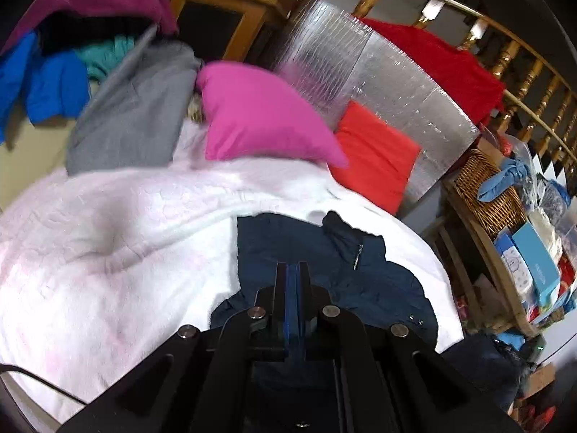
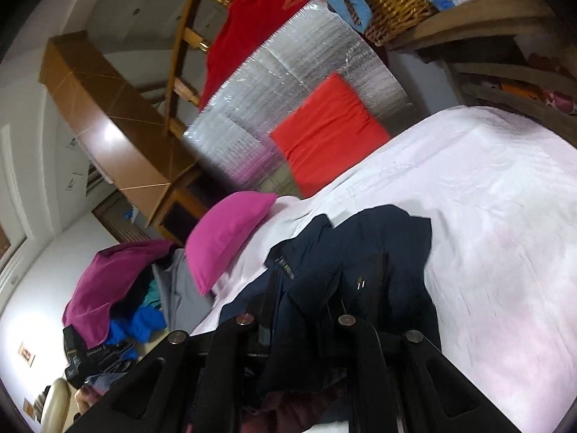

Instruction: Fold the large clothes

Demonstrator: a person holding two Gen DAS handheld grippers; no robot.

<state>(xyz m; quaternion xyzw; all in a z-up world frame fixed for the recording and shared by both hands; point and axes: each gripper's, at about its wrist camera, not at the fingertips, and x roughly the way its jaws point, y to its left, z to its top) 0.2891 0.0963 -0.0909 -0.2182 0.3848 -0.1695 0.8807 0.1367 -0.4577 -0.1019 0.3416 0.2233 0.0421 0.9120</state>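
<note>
- The navy jacket (image 1: 335, 270) lies crumpled near the bed's (image 1: 108, 252) edge, below the pink pillow (image 1: 259, 115).
- The left gripper (image 1: 293, 274) has its fingers pressed together over the jacket; no cloth shows between them.
- The right gripper (image 2: 324, 288) has its fingers apart with jacket cloth bunched between them; whether it grips cannot be told.
- Best spread the jacket flat, front down, before any fold.

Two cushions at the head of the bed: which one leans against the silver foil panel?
The orange-red cushion, propped on the silver foil panel. The pink cushion lies further left, beside the grey garment.
</note>
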